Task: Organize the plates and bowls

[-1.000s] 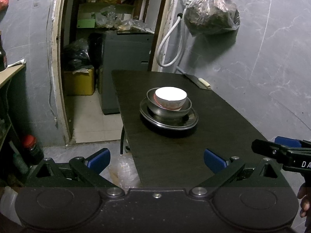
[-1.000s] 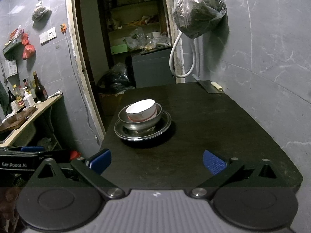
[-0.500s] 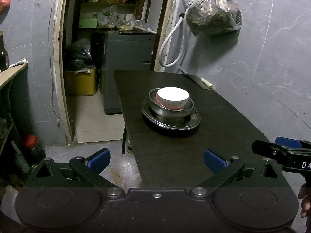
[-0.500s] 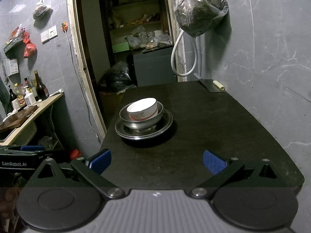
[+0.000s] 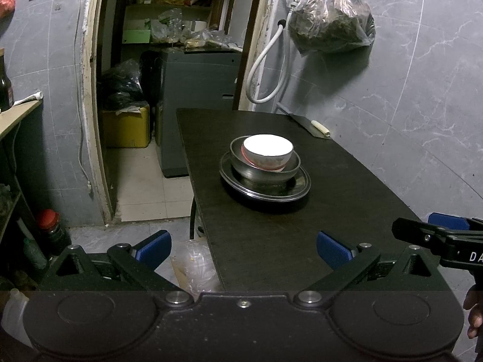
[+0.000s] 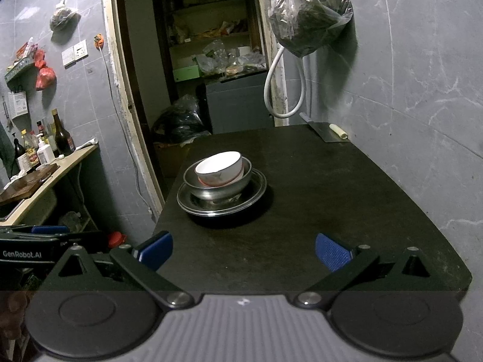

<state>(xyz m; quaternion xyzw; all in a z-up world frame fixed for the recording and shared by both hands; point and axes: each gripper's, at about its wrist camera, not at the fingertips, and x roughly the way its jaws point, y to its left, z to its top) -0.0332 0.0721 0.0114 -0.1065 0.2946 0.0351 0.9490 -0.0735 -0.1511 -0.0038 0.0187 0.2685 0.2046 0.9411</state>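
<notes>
A white ceramic bowl (image 5: 268, 153) sits tilted inside a steel bowl (image 5: 265, 172), which stands on a steel plate (image 5: 297, 187) on the dark table (image 5: 347, 199). The same stack shows in the right wrist view: white bowl (image 6: 219, 169), steel bowl (image 6: 222, 187), plate (image 6: 259, 190). My left gripper (image 5: 243, 249) is open and empty, back near the table's front left corner. My right gripper (image 6: 243, 250) is open and empty above the table's near edge. Each gripper shows at the edge of the other's view: the right gripper (image 5: 437, 235) and the left gripper (image 6: 36, 235).
A cleaver (image 5: 305, 122) lies at the table's far right corner by the grey wall. A plastic bag (image 5: 330, 24) and a white hose (image 5: 265, 66) hang above it. An open doorway (image 5: 169, 60) is at the back left. A counter with bottles (image 6: 45, 147) stands at the left.
Both grippers have drifted slightly; the stack has shifted a little in both views. Nothing was taken hold of or let go.
</notes>
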